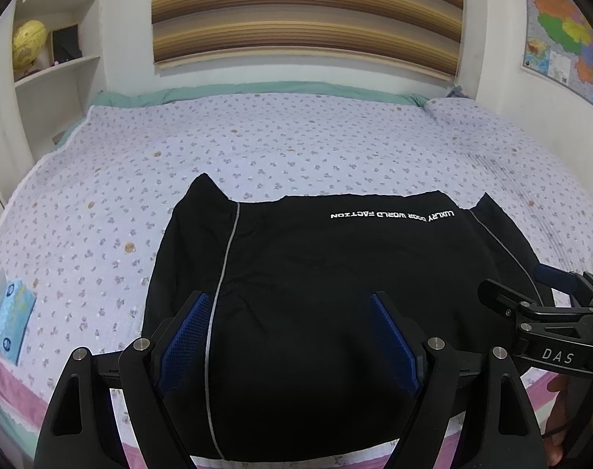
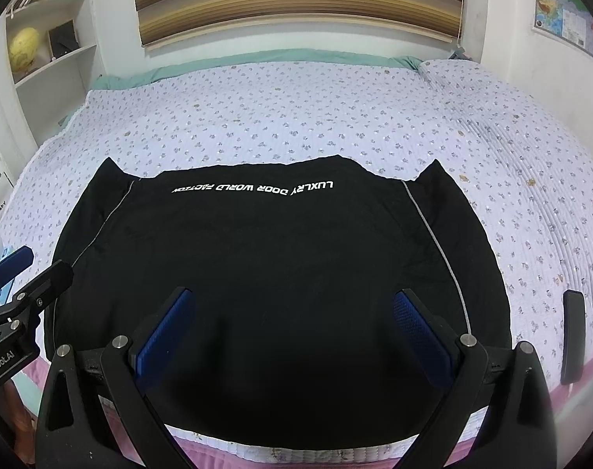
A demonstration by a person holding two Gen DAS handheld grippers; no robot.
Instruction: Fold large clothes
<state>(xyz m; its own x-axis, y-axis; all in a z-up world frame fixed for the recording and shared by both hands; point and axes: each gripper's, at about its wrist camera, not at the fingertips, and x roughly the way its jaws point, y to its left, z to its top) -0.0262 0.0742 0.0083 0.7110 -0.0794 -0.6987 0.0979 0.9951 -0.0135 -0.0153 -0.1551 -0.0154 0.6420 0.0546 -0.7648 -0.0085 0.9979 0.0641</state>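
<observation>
A black garment (image 1: 316,273) with white lettering and grey piping lies spread flat on the bed, its near hem at the bed's front edge. The left wrist view has my left gripper (image 1: 290,301) hovering over the garment's near left part, jaws wide open, nothing between the blue pads (image 1: 187,332). Over the near middle of the same garment (image 2: 277,254), the right wrist view shows my right gripper (image 2: 293,295) open and empty as well. Each gripper also appears in the other's view: the right gripper (image 1: 531,312) at the right edge, the left gripper (image 2: 26,273) at the left edge.
The bed is covered by a lilac flowered quilt (image 1: 257,136) with a pink border at the front. A blue tissue pack (image 1: 11,312) lies at the left edge; a black phone-like object (image 2: 573,336) lies at the right. White shelves (image 1: 58,58) with a globe stand far left.
</observation>
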